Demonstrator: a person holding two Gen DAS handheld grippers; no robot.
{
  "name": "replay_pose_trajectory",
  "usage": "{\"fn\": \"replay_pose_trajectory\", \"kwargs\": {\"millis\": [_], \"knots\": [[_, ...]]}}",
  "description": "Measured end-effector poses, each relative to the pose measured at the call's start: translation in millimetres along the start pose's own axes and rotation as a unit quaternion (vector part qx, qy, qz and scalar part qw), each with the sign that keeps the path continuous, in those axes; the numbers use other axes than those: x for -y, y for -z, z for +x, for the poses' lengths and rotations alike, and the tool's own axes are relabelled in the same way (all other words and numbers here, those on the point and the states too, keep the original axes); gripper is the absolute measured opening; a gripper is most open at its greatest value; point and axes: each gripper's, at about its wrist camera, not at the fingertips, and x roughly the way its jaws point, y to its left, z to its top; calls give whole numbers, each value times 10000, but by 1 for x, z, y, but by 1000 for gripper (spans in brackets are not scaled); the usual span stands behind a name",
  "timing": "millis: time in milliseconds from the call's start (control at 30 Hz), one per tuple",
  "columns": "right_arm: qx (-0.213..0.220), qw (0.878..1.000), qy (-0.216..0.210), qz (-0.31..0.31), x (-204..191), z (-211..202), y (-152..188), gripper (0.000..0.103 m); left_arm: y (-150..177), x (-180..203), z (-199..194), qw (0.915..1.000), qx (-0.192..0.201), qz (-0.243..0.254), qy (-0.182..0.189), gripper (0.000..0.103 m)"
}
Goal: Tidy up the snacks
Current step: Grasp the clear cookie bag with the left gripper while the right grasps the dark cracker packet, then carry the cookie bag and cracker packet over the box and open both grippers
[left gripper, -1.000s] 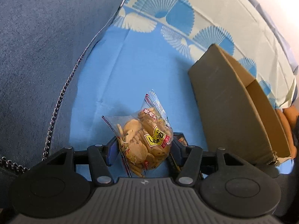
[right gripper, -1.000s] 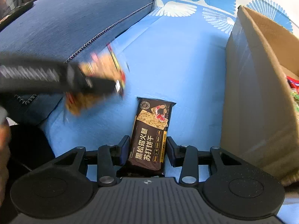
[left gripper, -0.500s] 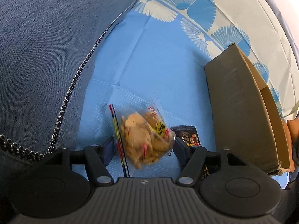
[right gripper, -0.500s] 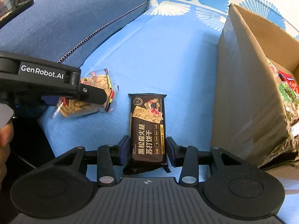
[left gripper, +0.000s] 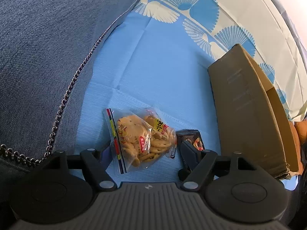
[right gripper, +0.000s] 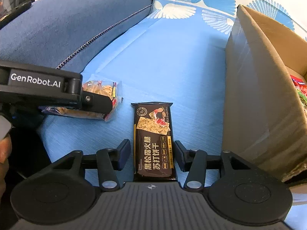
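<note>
A clear bag of cookies (left gripper: 142, 138) lies on the blue cloth (left gripper: 153, 67) between the fingers of my left gripper (left gripper: 145, 151). Its jaws are opening and the pads stand off the bag. In the right wrist view the same bag (right gripper: 103, 90) shows behind the left gripper (right gripper: 92, 103). A dark cracker pack (right gripper: 153, 140) lies flat on the cloth (right gripper: 172, 67) between the fingers of my right gripper (right gripper: 151, 152). These jaws are opening too, with a thin gap on the left side. The pack's end (left gripper: 190, 137) peeks past my left gripper's right finger.
An open cardboard box (right gripper: 259, 105) stands on the right, with colourful snack packets (right gripper: 299, 88) inside; its side wall (left gripper: 247, 118) is close to both grippers. A blue cushion (left gripper: 48, 48) with a chain trim borders the left. A hand (right gripper: 3, 149) holds the left gripper.
The left gripper brought the cookie bag down onto the cloth and its jaws spread off it. The right jaws widened around the cracker pack, which stays flat.
</note>
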Motion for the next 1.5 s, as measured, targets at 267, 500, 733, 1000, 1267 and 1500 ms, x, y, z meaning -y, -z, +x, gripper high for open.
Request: {"fn": "replay_pose_trajectory", "kwargs": {"millis": [267, 500, 733, 1000, 1267, 1500], "knots": [[28, 10000, 37, -76, -2, 0, -1, 53, 0, 2, 1, 10000, 16, 45, -46, 80], [126, 9992, 138, -359, -9, -5, 2, 41, 1, 2, -1, 9998, 113, 8, -148, 68], [399, 9975, 161, -562, -13, -20, 0, 41, 4, 6, -12, 9985, 489, 136, -223, 60], [824, 9945, 98, -634, -13, -44, -9, 41, 7, 1, -36, 9927, 1206, -55, 41, 60], [1520, 9854, -58, -767, -11, -72, -14, 41, 9, 4, -56, 9844, 1755, -102, 49, 60], [2310, 9681, -242, -935, -8, -102, -19, 41, 7, 1, -64, 9811, 1915, -279, 5, 60]]}}
